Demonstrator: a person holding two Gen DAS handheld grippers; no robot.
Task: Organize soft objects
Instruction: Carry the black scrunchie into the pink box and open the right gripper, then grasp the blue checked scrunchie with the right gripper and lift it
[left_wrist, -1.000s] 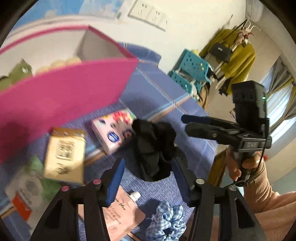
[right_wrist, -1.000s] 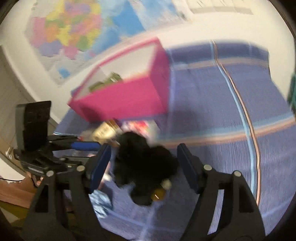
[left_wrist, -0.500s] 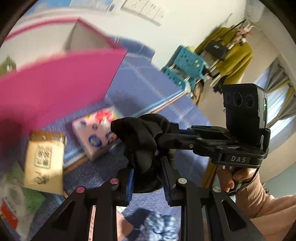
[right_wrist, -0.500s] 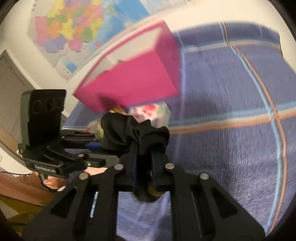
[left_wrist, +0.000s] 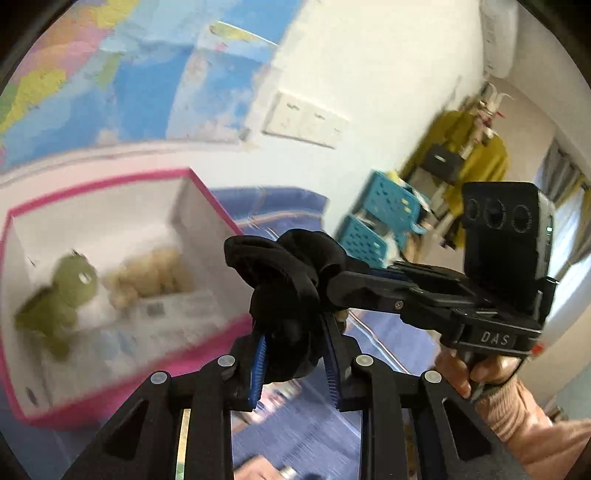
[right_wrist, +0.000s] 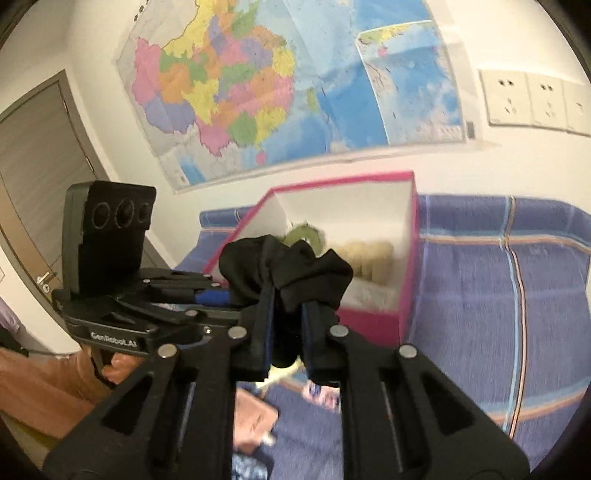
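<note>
A black bundle of soft cloth (left_wrist: 291, 280) hangs in the air, pinched from two sides. My left gripper (left_wrist: 295, 332) is shut on its lower part, and my right gripper (right_wrist: 286, 299) is shut on the same black cloth (right_wrist: 288, 269). Each gripper shows in the other's view, the right one (left_wrist: 332, 288) coming in from the right. Behind stands an open pink box (left_wrist: 218, 218) with white inner walls, holding a green plush toy (left_wrist: 62, 295) and a beige plush toy (left_wrist: 147, 277). The box (right_wrist: 406, 258) sits on the blue plaid cloth.
A blue plaid tablecloth (right_wrist: 498, 314) covers the table. Flat packets (right_wrist: 255, 421) and a checked scrunchie (right_wrist: 247, 465) lie below the grippers. A map (right_wrist: 258, 92) and wall sockets (right_wrist: 532, 99) are on the wall. Blue plastic stools (left_wrist: 376, 218) stand beyond the table.
Both grippers closed on the black cloth and lifted it off the table. The views now tilt up, so the inside of the pink box shows.
</note>
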